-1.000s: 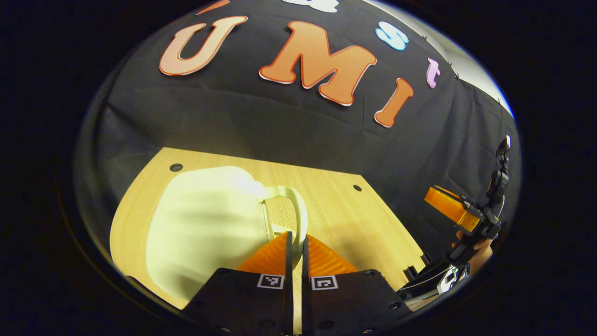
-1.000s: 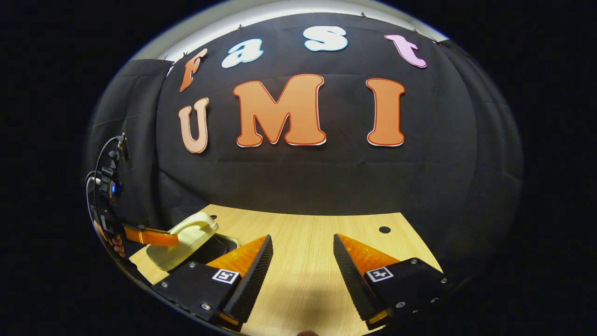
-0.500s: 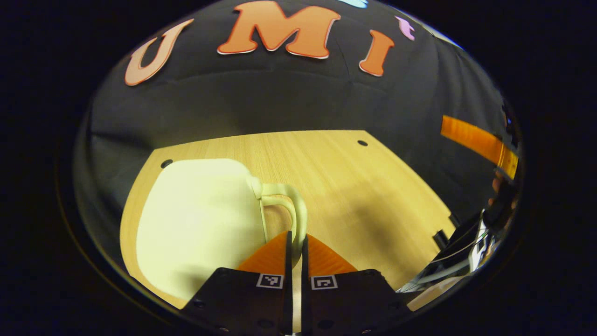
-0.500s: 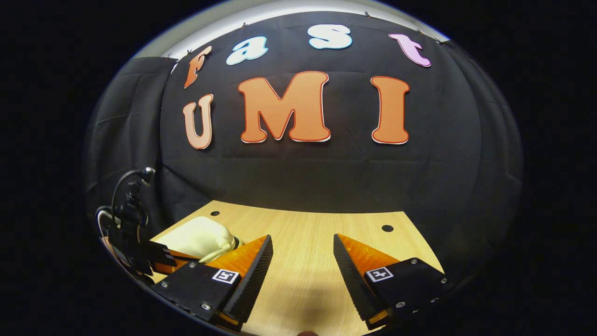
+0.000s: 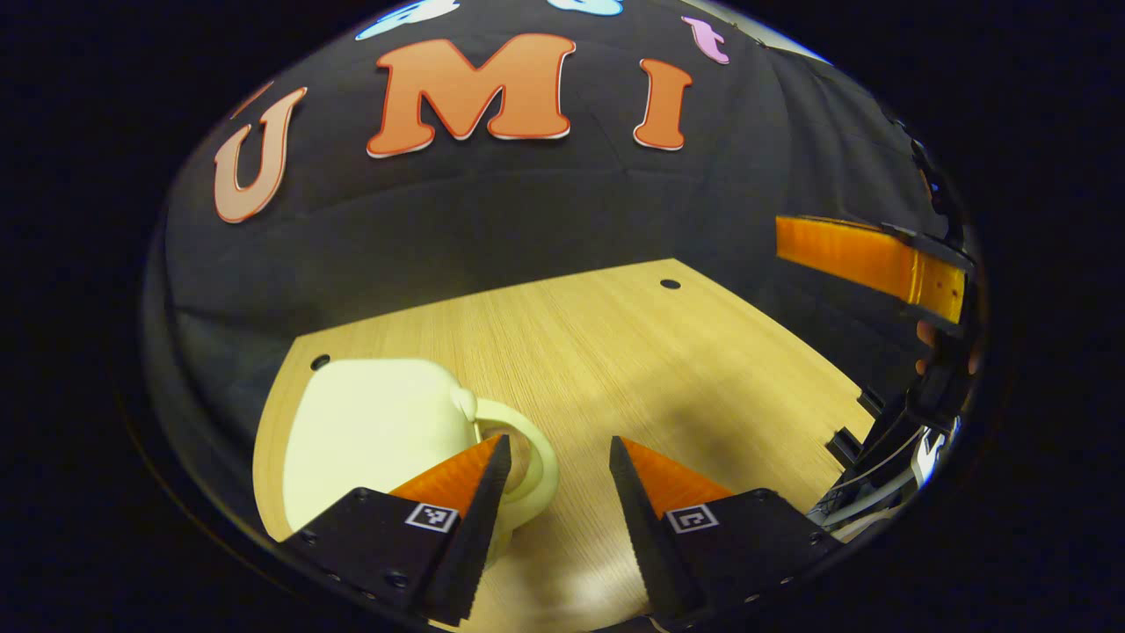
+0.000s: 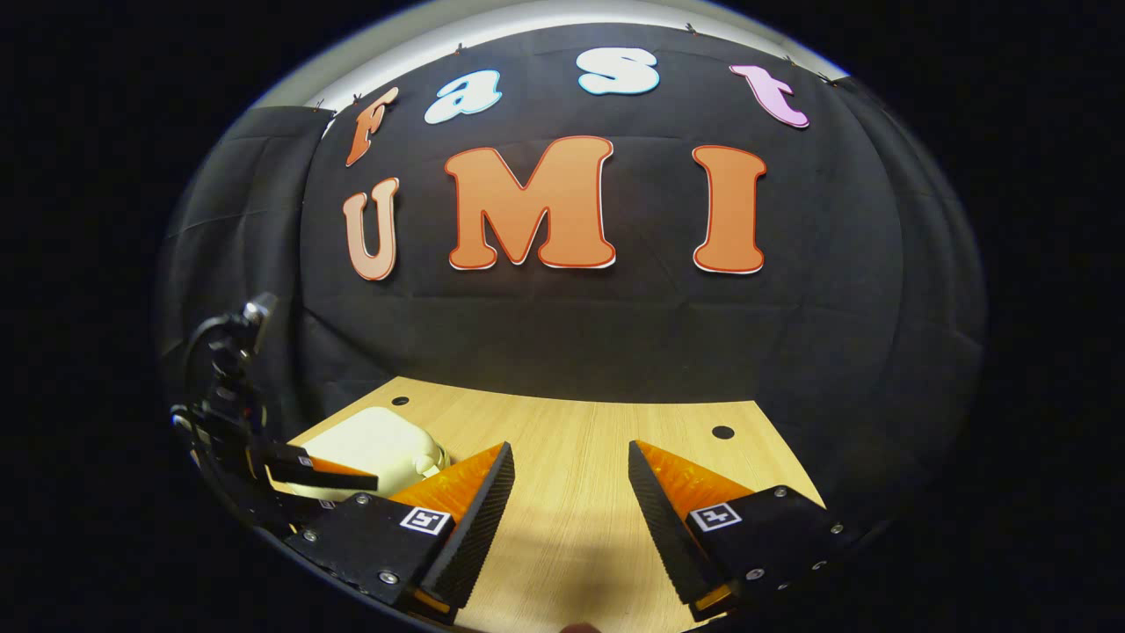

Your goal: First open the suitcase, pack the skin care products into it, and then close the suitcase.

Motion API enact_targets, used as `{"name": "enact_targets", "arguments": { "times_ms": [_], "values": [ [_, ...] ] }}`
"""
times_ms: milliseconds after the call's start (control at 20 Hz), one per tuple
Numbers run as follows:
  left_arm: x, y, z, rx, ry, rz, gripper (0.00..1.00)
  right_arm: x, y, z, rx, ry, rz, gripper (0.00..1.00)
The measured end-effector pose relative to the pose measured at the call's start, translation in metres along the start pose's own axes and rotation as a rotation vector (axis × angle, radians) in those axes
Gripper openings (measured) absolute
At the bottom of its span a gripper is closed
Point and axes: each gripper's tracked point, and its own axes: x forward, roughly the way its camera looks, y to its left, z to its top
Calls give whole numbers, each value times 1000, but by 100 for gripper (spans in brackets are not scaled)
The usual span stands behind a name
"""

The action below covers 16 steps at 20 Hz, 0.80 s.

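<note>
The left gripper (image 5: pixel 554 457) has just let go of the handle (image 5: pixel 527 466) — fingers now spread — leaving the cream suitcase (image 5: pixel 369 440) lying closed on the wooden table (image 5: pixel 668 369); the right gripper (image 6: pixel 569 466) hangs open, well apart — packing looks finished.

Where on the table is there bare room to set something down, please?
The widest bare stretch of the table runs from the suitcase rightward to the far hole and the right edge. It is crowded at the near left, where the left tongs stand open by the suitcase handle.
</note>
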Motion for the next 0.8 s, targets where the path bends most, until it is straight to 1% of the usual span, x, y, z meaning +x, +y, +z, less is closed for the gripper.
{"name": "enact_targets", "arguments": {
  "times_ms": [50, 100, 150, 350, 450, 500, 600, 700, 750, 800],
  "values": [
    [-4, 0, 12, 9, -39, 17, 76, -1, 1, 2, -4, -7, 0, 84],
    [-9, 1, 26, 16, -79, 41, 84, -1, 2, 5, -10, -15, 2, 84],
    [-14, 0, 39, 23, -119, 66, 86, -1, 3, 7, -20, -26, 2, 84],
    [-40, 3, 95, 33, -297, 172, 86, -5, 9, 18, -43, -63, 10, 84],
    [-53, 1, 120, 16, -383, 222, 87, -6, 8, 28, -55, -100, 2, 84],
    [-63, 0, 130, 2, -421, 247, 92, -7, 7, 34, -60, -119, -1, 84],
    [-74, 5, 144, -11, -492, 288, 94, -7, 8, 45, -54, -157, 18, 84],
    [-82, 1, 151, -13, -540, 315, 94, -8, 5, 51, -49, -177, 26, 87],
    [-85, -3, 155, -9, -565, 315, 94, -8, 5, 54, -50, -188, 28, 89],
    [-87, -4, 156, -9, -583, 331, 95, -8, 3, 56, -54, -197, 30, 89]
  ]
}}
